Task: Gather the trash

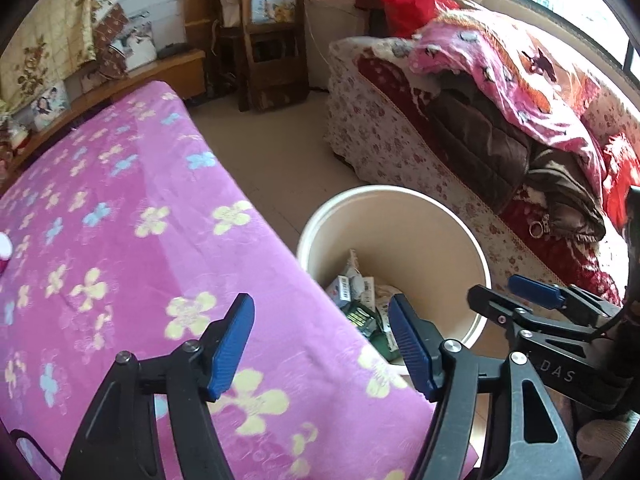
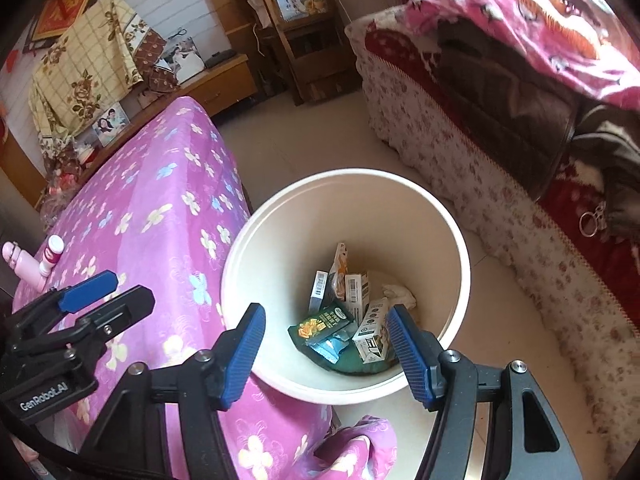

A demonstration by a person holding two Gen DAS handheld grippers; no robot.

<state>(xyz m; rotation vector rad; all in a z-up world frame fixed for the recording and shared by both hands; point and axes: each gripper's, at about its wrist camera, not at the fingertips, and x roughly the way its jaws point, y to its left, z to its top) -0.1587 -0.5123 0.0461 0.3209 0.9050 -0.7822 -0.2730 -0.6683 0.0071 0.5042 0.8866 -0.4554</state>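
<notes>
Both the left hand-held gripper (image 1: 322,348) and right hand-held gripper (image 2: 326,354) stand apart, holding nothing. The white bin (image 2: 448,216) beside the purple-covered table (image 2: 160,208) contains cartons and wrappers (image 2: 340,320).

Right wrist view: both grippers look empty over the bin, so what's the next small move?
Probably swing the left gripper back over the purple-covered table. The right gripper stands open and empty above the white bin, trash already lies inside, and two pink-white items remain there.
</notes>
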